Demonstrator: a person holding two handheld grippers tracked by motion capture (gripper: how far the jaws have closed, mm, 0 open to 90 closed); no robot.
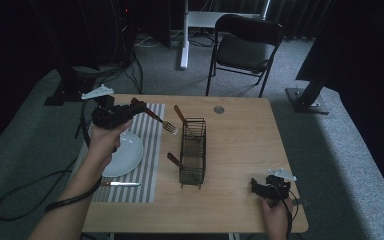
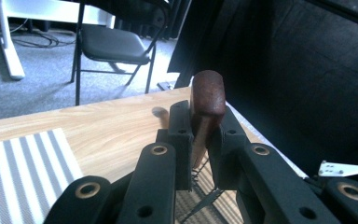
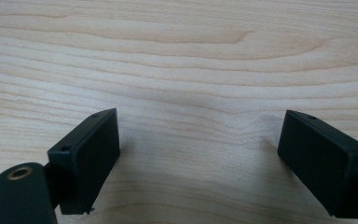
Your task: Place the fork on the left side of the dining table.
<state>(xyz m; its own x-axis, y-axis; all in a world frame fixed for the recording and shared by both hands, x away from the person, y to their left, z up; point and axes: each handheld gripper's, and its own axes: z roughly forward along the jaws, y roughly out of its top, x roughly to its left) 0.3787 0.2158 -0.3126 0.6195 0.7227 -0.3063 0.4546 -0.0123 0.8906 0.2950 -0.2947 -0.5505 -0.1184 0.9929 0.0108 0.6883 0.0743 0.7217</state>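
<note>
- The left gripper (image 1: 130, 109) has its jaws clamped on the wooden handle of a fork (image 1: 156, 118); in the left gripper view the rounded brown handle end (image 2: 207, 95) stands up between the two black jaws.
- The fork hangs in the air above the striped placemat (image 1: 152, 165), tines pointing toward the wire caddy (image 1: 193, 151), just short of it.
- The right gripper (image 1: 261, 187) rests low over the near right corner of the worktop (image 1: 240, 135), jaws wide apart and holding nothing; its own view shows bare wood grain between them.
- Handling, as I judge it: the fork is light and stiff, with a smooth handle that could twist in a narrow pinch. The grip sits near the handle's end, so the tine end has leverage and may swing; a hold closer to the middle would steady it.
- The caddy is an open wire frame, probably light enough to shift if the fork knocks it. Two more wooden-handled utensils (image 1: 180, 114) already lean in it.
- On the placemat lie a white plate (image 1: 127, 152) and, nearer the person, a knife (image 1: 121, 184).
- The worktop is pale wood, smooth and level, with a small round grommet (image 1: 218, 109) near its far edge.
- Beyond is grey carpet, a black folding chair (image 1: 245, 45), a white desk leg (image 1: 184, 35) and dark curtains; the room is dim.
</note>
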